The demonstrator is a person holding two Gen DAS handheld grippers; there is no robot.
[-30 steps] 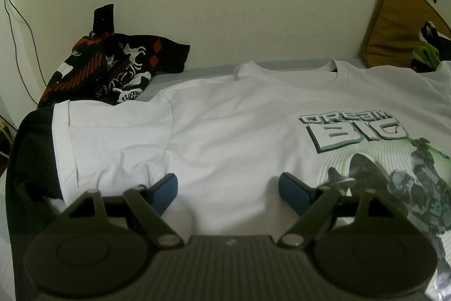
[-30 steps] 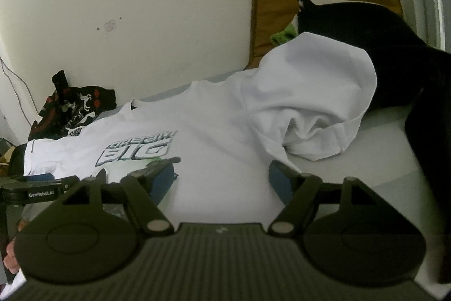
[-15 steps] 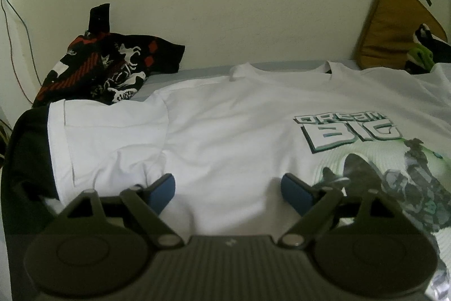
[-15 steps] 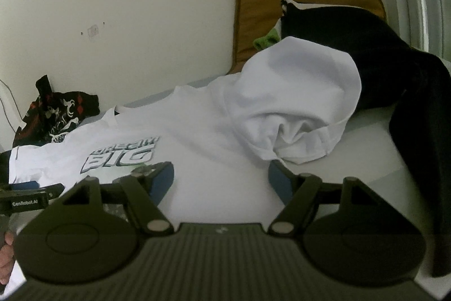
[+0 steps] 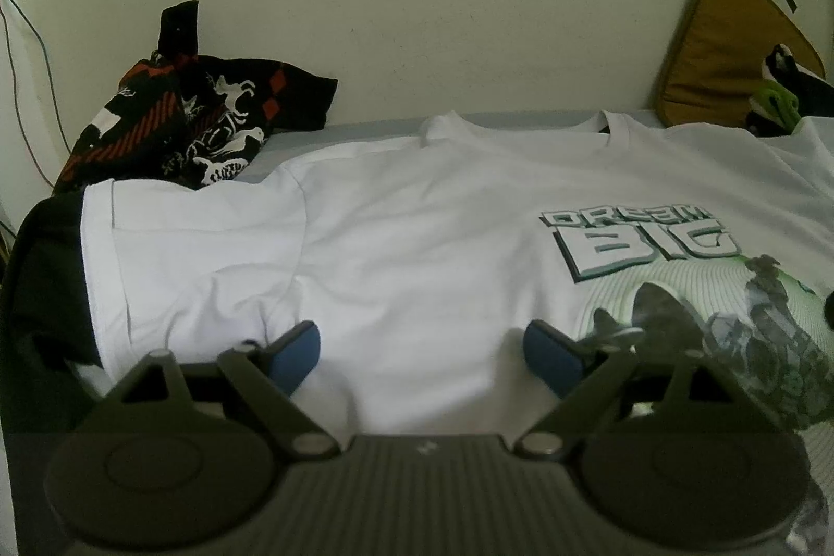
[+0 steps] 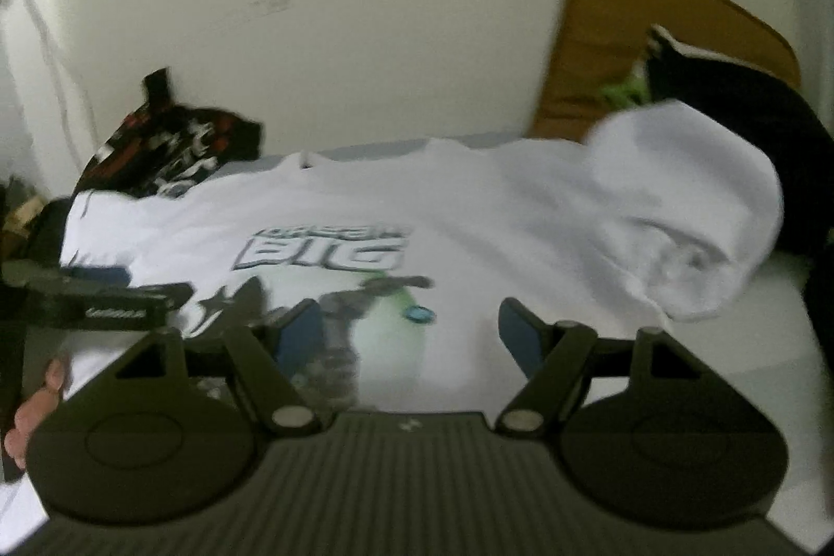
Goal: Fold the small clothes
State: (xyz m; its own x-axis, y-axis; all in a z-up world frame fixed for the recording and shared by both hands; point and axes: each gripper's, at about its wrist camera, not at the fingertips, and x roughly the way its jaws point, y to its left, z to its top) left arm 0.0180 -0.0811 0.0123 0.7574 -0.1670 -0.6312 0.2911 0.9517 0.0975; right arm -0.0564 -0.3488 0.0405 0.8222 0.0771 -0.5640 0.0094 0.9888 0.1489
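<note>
Bed (image 5: pixel 333 134) against wall carries white T-shirt (image 5: pixel 427 243) spread flat, print up; left hand-held gripper (image 5: pixel 422 350) and right hand-held gripper (image 6: pixel 404 332) gape wide, empty; risk: bunched right sleeve (image 6: pixel 683 212) spoils fold.

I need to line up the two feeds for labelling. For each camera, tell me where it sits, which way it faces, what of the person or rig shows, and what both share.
Left wrist: rides the left gripper, low over the white T-shirt, facing the wall; its open blue fingers frame the cloth near the flat sleeve.
Right wrist: rides the right gripper, open, facing the same wall, blurred; shows the left gripper and the person's hand.
Shared: the shirt, patterned black garment, brown cushion.
</note>
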